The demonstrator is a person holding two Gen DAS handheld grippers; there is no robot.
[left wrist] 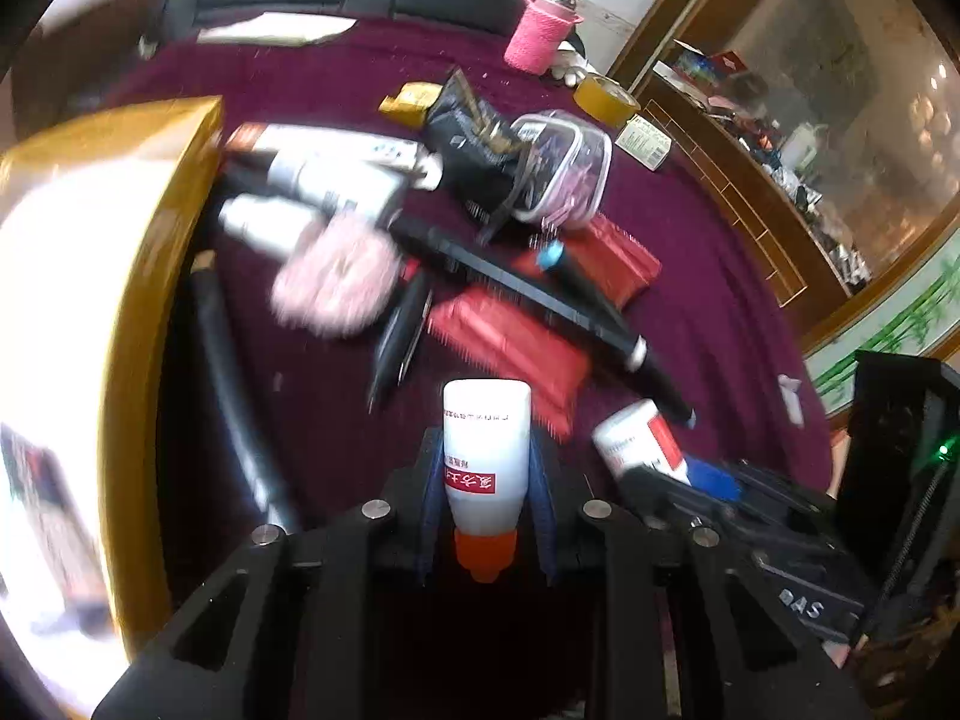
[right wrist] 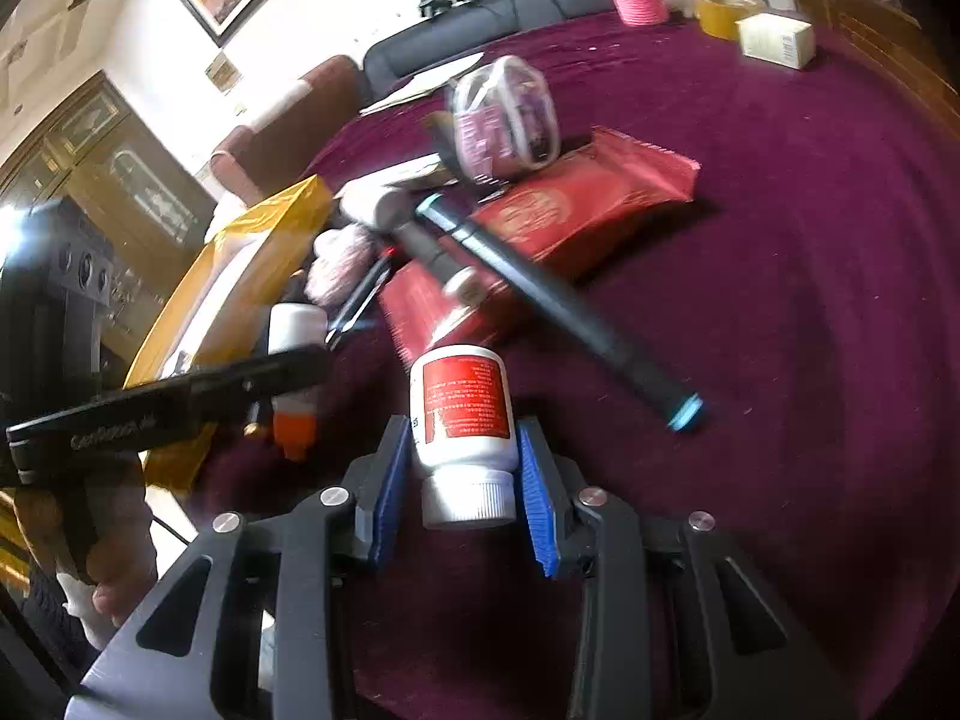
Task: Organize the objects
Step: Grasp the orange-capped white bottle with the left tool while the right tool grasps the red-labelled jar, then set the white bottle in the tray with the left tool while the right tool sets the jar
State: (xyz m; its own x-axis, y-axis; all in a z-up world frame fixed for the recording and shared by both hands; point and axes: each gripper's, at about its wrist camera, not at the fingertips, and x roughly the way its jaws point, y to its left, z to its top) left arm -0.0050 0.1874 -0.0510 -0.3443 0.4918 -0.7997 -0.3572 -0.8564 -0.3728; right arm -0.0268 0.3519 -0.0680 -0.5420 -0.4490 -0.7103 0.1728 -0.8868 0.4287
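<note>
My left gripper (left wrist: 486, 450) is shut on a white squeeze bottle with an orange cap (left wrist: 486, 456), its blue pads (left wrist: 540, 498) pressing both sides, cap toward the camera. In the right wrist view that bottle (right wrist: 295, 324) hangs beside a yellow box (right wrist: 270, 222). My right gripper (right wrist: 462, 426) is shut on a white pill bottle with a red label (right wrist: 462, 414), its white cap facing the camera. That pill bottle (left wrist: 636, 438) also shows low on the right in the left wrist view. Both bottles are just above the maroon tablecloth (right wrist: 780, 300).
A pile lies ahead: red packets (left wrist: 510, 342), a black marker with a blue end (left wrist: 576, 282), a clear pouch (left wrist: 564, 168), white tubes (left wrist: 324, 174) and a pink puff (left wrist: 336, 276). A pink cup (left wrist: 534, 30) and a tape roll (left wrist: 606, 99) stand at the back. A hand (right wrist: 114, 576) holds the left gripper.
</note>
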